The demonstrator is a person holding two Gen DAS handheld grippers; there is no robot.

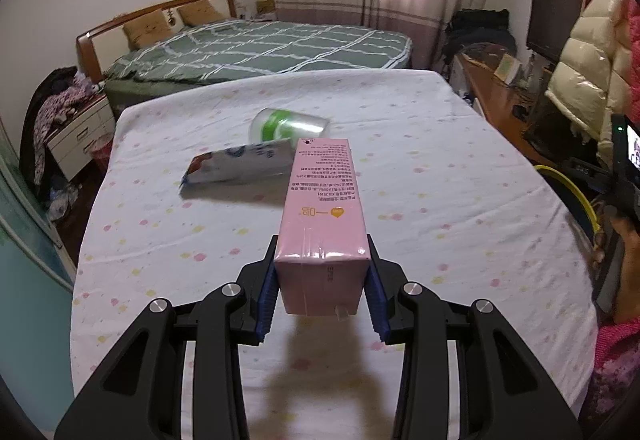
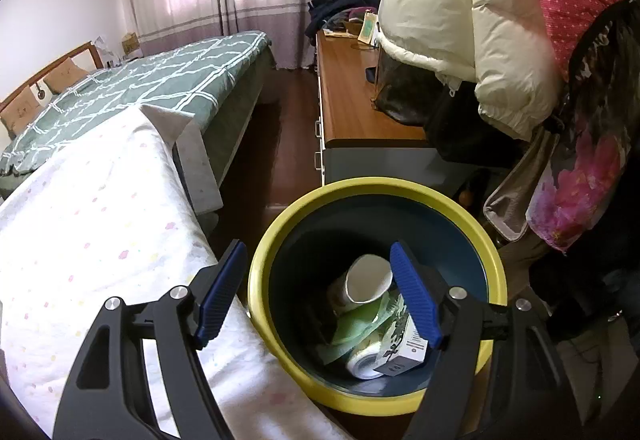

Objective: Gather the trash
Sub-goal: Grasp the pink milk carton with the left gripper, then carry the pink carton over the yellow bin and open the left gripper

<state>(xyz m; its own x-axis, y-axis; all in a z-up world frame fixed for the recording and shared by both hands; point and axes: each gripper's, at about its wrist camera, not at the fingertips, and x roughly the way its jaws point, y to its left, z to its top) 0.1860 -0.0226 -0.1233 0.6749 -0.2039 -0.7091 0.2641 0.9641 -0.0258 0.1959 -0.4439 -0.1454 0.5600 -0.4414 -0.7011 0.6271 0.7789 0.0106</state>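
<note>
The left gripper (image 1: 322,294) was clamped on the near end of a pink carton (image 1: 323,216), which was lifted above the table (image 1: 460,168). The right gripper (image 2: 320,294) hung open and empty over the yellow-rimmed bin (image 2: 272,240) beside the table. To do the step well, the carton should be carried level over the bin's mouth and released only there. A bag (image 1: 236,166) and a cup (image 1: 290,124) remained on the table.

Pink carton (image 1: 320,216) lifted lower centre, clamped lengthwise; crumpled wrapper (image 1: 236,166) and clear cup (image 1: 290,126) lying mid-frame on table (image 1: 440,168).
</note>
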